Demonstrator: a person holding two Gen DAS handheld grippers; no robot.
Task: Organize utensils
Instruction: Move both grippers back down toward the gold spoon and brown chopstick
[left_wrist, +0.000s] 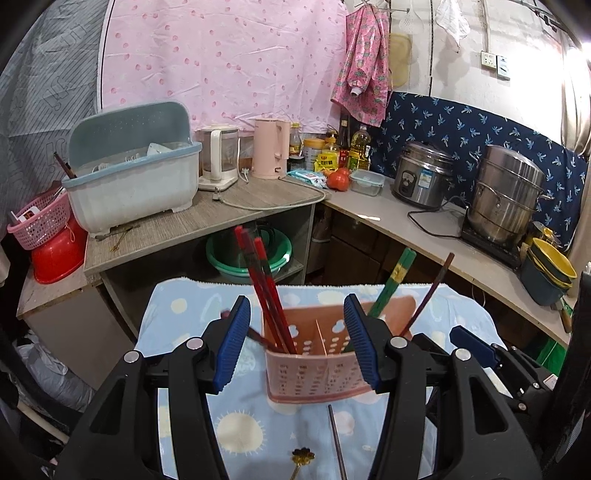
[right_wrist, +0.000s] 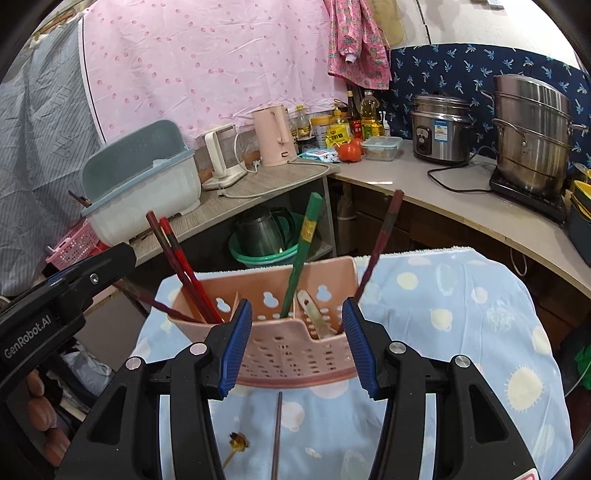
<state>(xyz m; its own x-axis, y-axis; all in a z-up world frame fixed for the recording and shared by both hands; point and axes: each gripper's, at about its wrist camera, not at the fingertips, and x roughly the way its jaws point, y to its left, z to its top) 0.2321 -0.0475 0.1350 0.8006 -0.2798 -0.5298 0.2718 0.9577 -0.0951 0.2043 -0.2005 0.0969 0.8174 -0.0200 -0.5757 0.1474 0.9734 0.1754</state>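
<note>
Left gripper (left_wrist: 297, 341): ribbed blue pads spread wide, empty.
Right gripper (right_wrist: 295, 345): likewise released, empty.
Holder (right_wrist: 280, 332): pink perforated plastic caddy, divided, on sun-print blue towel (right_wrist: 461, 332).
Red chopsticks (left_wrist: 264, 291): lacquered, leaning in left compartment.
Loose chopstick (right_wrist: 277, 435): dark, flat on towel.

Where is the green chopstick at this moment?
The green chopstick stands tilted in the middle compartment of the pink holder in the right wrist view, between the red chopsticks on its left and a spoon on its right.
</note>
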